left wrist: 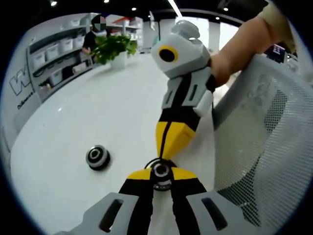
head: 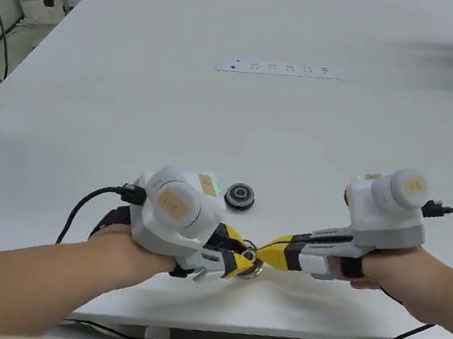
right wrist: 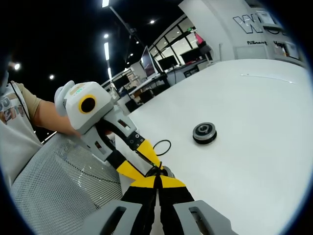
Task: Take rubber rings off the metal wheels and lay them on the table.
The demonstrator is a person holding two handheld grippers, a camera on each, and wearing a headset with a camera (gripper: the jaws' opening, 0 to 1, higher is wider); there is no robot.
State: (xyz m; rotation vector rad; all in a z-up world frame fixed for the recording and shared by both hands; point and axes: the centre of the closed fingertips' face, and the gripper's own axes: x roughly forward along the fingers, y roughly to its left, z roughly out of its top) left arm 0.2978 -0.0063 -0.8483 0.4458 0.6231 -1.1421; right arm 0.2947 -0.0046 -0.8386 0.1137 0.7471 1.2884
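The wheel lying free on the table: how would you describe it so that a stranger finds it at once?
On the white table, near its front edge, just beyond the left gripper, lies a small round dark-rimmed metal wheel. It lies alone and untouched, whereas the second wheel is clamped in that gripper's jaws.

Finishes, quick look
Table [head: 217, 118]: smooth matt white. Loose wheel [head: 240, 195]: metal hub, matt blk rubber rim. Held wheel [left wrist: 160, 174]: shiny metal. Left gripper [head: 244, 263] & right gripper [head: 265, 254]: glossy white plastic shells. Chair back [left wrist: 264, 147]: white mesh
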